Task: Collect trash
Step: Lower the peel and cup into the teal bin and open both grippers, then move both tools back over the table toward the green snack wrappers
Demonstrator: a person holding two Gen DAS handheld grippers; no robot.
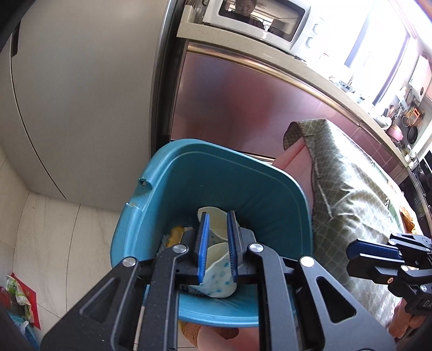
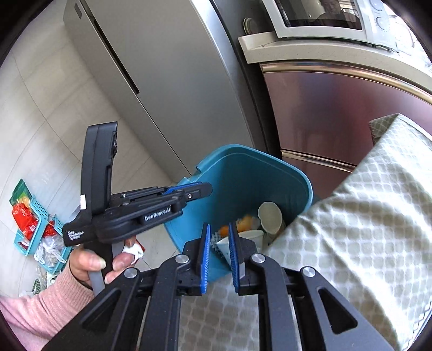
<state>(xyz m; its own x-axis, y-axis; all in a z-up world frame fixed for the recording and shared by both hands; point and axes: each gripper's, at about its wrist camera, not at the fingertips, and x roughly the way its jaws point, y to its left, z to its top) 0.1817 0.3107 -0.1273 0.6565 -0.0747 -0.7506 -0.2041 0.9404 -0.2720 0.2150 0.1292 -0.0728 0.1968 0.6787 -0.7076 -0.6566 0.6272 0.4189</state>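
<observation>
A teal trash bin (image 1: 172, 172) stands on the floor by the table corner; it also shows in the right wrist view (image 2: 243, 172). Inside lie paper cups (image 1: 216, 218) and orange scraps (image 1: 175, 233). My left gripper (image 1: 218, 218) is over the bin's mouth, its blue pads closed on a white paper cup with blue dots (image 1: 218, 278). My right gripper (image 2: 219, 229) is open and empty above the table edge, pointing at the bin. The left gripper (image 2: 199, 189) shows in the right wrist view, above the bin's near rim.
A table with a green patterned cloth (image 2: 351, 216) is right of the bin. A grey fridge (image 2: 162, 81) and a steel cabinet (image 2: 337, 113) with a microwave (image 2: 324, 19) stand behind. Teal baskets of packets (image 2: 35, 229) lie on the floor at left.
</observation>
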